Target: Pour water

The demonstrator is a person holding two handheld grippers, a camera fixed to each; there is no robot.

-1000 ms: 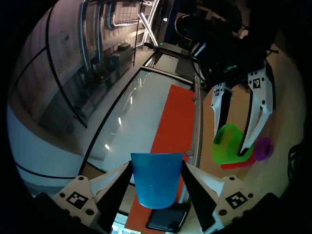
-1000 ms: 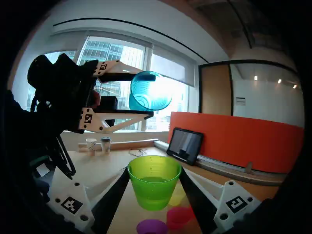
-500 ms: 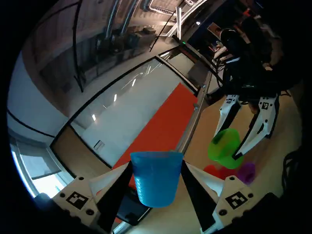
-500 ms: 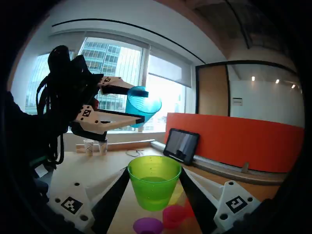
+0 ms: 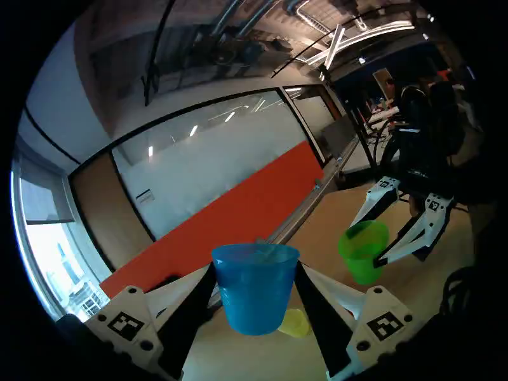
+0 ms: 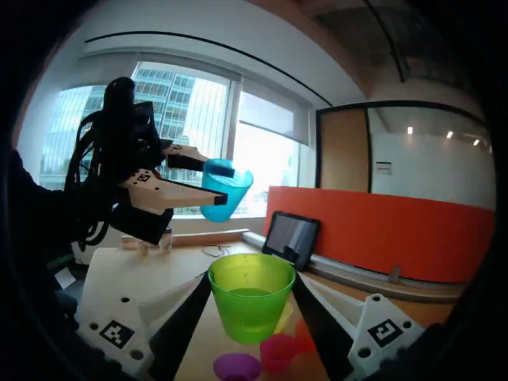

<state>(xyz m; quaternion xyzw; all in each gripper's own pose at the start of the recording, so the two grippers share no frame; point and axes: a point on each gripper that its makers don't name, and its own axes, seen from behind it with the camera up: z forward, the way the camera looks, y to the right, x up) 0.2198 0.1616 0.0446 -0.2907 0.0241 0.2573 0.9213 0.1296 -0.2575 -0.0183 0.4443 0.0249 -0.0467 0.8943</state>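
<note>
My left gripper (image 5: 255,289) is shut on a blue plastic cup (image 5: 255,286), held nearly upright above the table. In the right gripper view that blue cup (image 6: 224,189) hangs up and to the left, slightly tilted, between the left gripper's white fingers (image 6: 170,193). My right gripper (image 6: 251,298) is shut on a green cup (image 6: 251,295) with some water in its bottom. The left gripper view has the green cup (image 5: 363,249) to the right, clamped by the right gripper (image 5: 380,244) and leaning over in that view.
A wooden table (image 6: 120,273) lies below both cups. Small pink (image 6: 279,351), purple (image 6: 236,367) and yellow (image 5: 294,322) cups stand on it. A tablet (image 6: 290,238) leans before an orange partition (image 6: 394,235). Two paper cups (image 6: 155,244) sit by the window.
The left gripper has swung the blue cup from tipped over back toward upright and drawn it down and away from the green cup. The green cup has stayed still.
</note>
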